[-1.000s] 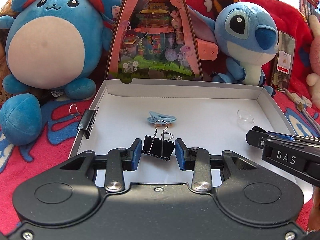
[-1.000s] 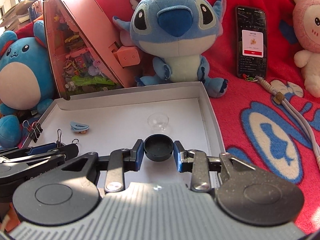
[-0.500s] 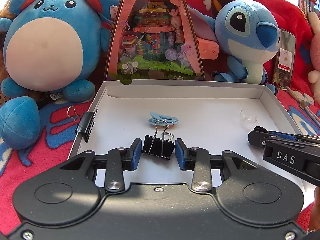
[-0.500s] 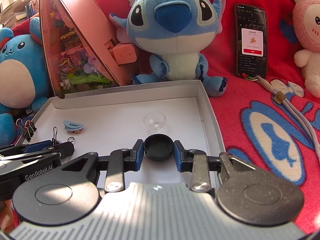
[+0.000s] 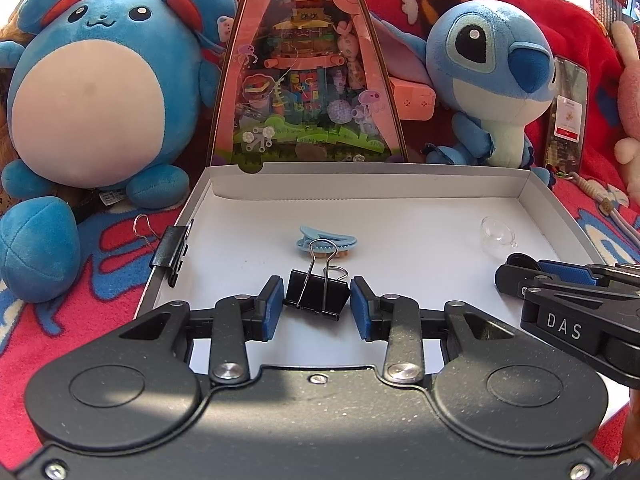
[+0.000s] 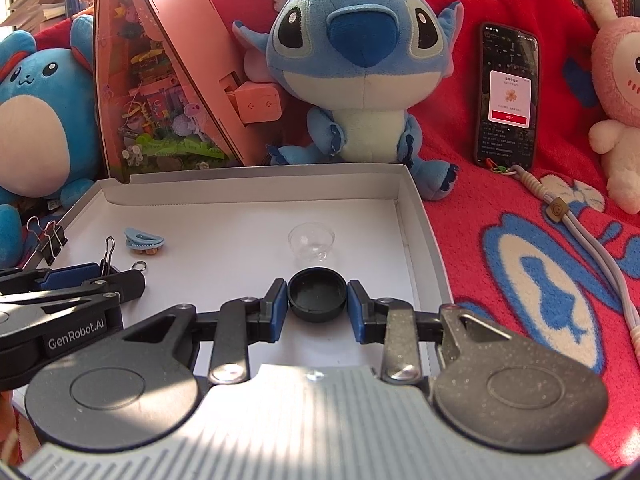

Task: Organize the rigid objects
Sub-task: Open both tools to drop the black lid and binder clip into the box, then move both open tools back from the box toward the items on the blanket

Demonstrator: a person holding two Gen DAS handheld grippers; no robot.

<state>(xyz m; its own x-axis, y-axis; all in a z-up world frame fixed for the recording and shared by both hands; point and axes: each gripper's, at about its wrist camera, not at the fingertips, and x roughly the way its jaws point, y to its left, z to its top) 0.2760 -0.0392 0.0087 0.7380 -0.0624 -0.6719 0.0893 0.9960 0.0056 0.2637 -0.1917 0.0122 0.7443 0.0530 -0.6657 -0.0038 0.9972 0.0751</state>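
1. The left gripper (image 5: 316,302) has its blue pads closed on a black binder clip (image 5: 316,295), pressing its two sides. The clip's wire handles stand up, pointing toward 12 o'clock. It is held low over the near part of the white box (image 5: 360,186); contact with the floor cannot be told.
2. The right gripper (image 6: 317,300) is clamped on a black round cap (image 6: 317,294), hollow side up, both pads against its rim. It sits over the box's near right part, close to the right wall.
3. A light blue hair clip (image 5: 326,242) lies on the box floor, at 12 o'clock from the held binder clip, just beyond it.
4. A clear plastic dome (image 6: 312,240) rests on the floor at 12 o'clock from the cap, near it but apart.
5. A second binder clip (image 5: 172,248) is fastened on the box's left wall, at 10 o'clock from the left gripper.
6. The box sits on a red blanket (image 6: 520,240). Behind it: a round blue plush (image 5: 88,100) at 10 o'clock, a pink toy package (image 5: 308,80) at 12, a blue big-eared plush (image 6: 360,72) at 1.
7. A phone (image 6: 508,92) leans on the blanket at 2 o'clock, screen lit.
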